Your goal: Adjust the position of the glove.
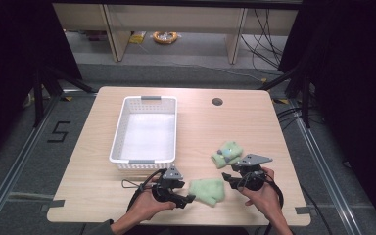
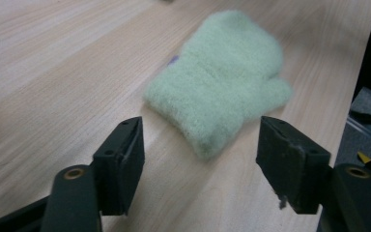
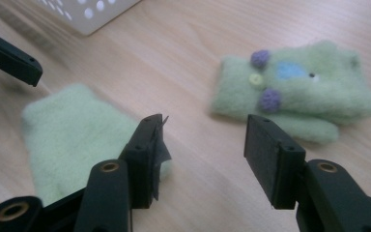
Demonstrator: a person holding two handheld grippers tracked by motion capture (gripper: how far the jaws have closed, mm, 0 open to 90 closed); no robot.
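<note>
So here's where I'm at: 2 fuzzy green mittens on the table (image 1: 103, 196), and a white basket (image 1: 149, 160) sitting just past them, nothing in it yet. Looks like I'm at the approach step for picking up the first one, nothing's been grabbed.

My left gripper (image 2: 200, 145) has its jaws spread wide and lined up on the plain mitten (image 2: 220, 79), which lies flat near the front edge of the table, cuff end pointing at me. The cuff sits between the 2 jaws but a bit ahead of them, not touching as far as I can tell.

My right gripper (image 3: 203, 145) is also wide open, holding nothing. It's hovering between the 2 mittens, with the decorated mitten (image 3: 294, 92) (purple pom-poms, a yellow button, a blue patch) off to its right, and the plain one near its left jaw.

Next move, I reckon: nudge the left gripper forward and down so the cuff sits properly between the pads, then close. The fabric is soft and flat, so I'd need to get low or I'll just pinch fluff. Then it's over to the basket.
</note>
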